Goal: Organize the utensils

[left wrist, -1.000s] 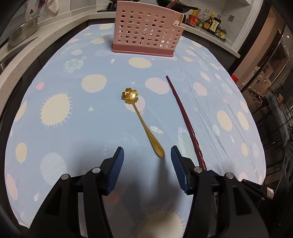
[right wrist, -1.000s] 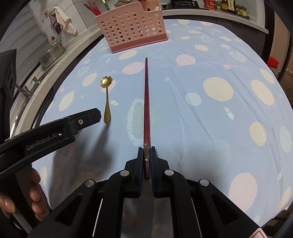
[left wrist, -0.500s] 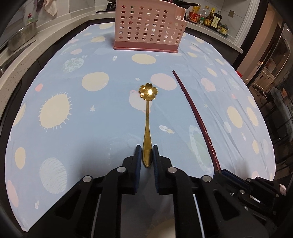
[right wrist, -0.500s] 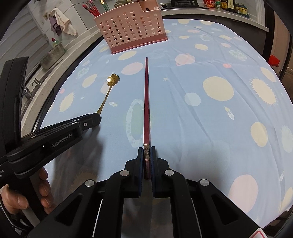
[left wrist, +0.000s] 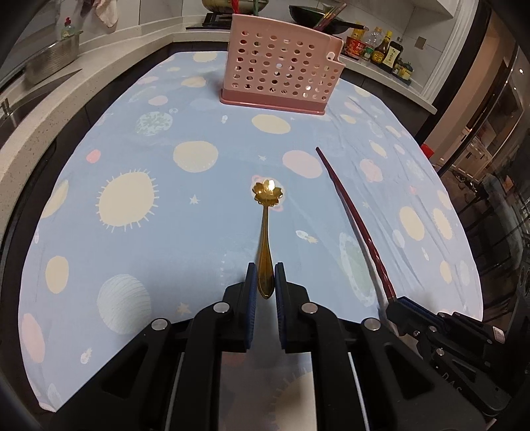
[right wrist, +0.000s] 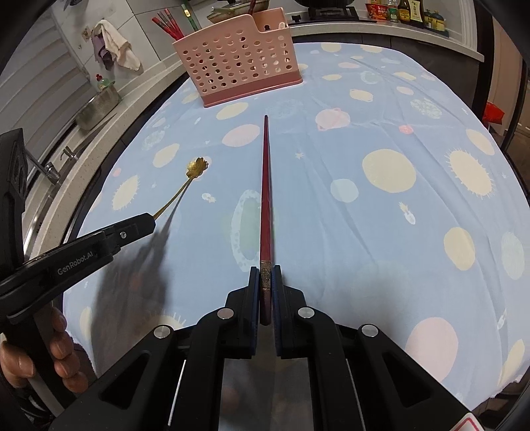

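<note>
I have the left gripper (left wrist: 264,281) clamped on the spoon's (left wrist: 266,228) handle end and the right gripper (right wrist: 265,280) on the chopstick's (right wrist: 265,199) butt, both pointing toward the rack (left wrist: 281,74) across the bench (left wrist: 126,252), tips ready to drop in.

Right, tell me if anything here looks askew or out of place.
Nothing stands out. The left tool grips the gold spoon by its handle, the right tool grips a red chopstick, and the pink holder stands upright on the cloth.

Home kitchen: stone counter (left wrist: 43,109), sink tap (right wrist: 49,167), sauce bottles (left wrist: 381,49), wok (left wrist: 318,15).
</note>
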### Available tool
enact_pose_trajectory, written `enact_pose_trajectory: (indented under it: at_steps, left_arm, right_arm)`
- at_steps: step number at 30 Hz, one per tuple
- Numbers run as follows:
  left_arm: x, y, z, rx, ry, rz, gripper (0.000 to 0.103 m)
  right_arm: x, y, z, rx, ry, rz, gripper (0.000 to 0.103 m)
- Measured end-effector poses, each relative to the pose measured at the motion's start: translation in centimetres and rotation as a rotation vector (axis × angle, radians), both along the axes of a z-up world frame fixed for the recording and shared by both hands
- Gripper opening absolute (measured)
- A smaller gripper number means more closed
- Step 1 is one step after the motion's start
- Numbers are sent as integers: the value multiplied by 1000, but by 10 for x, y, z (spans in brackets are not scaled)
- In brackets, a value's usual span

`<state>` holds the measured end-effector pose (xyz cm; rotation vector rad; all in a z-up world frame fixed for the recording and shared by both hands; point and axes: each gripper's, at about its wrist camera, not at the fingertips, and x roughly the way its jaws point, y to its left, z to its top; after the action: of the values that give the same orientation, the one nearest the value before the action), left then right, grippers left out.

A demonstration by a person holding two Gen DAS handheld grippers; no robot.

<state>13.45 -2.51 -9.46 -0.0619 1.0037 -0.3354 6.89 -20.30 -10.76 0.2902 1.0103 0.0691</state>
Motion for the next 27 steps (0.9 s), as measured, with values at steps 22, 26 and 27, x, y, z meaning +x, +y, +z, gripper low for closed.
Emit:
enact_pose_trajectory:
  at_steps: [22, 26, 27]
  left_arm:
    - [11, 16, 60, -41, -100, 27, 1]
    - [13, 15, 74, -38, -136, 19, 1]
    - [14, 15, 78, -39, -145, 18, 1]
  right_arm:
    - [6, -30, 102, 49, -242, -78, 7]
    - [12, -38, 122, 61, -293, -91, 7]
    - [14, -40, 127, 65, -306, -94, 7]
